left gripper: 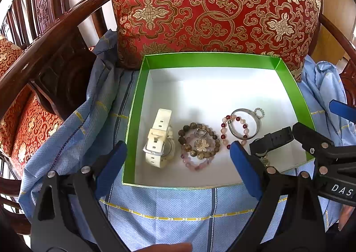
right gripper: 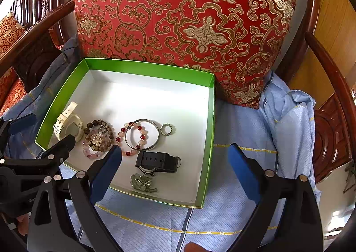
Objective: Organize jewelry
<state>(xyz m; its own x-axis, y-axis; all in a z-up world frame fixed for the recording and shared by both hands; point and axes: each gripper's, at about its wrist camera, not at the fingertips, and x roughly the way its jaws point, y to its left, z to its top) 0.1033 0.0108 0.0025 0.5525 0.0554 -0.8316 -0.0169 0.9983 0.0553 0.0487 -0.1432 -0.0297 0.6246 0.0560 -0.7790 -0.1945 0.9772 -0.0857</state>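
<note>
A green-walled box with a white floor lies on a blue cloth. Inside are a white watch, a brown bead bracelet with a sparkly brooch, a red and pink bead bracelet, a silver bangle, a small ring, a black watch and a green charm. My left gripper is open and empty above the box's near edge. My right gripper is open and empty over the box's near right corner.
A large red and gold cushion leans behind the box, touching its far wall. Dark wooden chair arms stand on both sides. The blue cloth is bunched up at the right.
</note>
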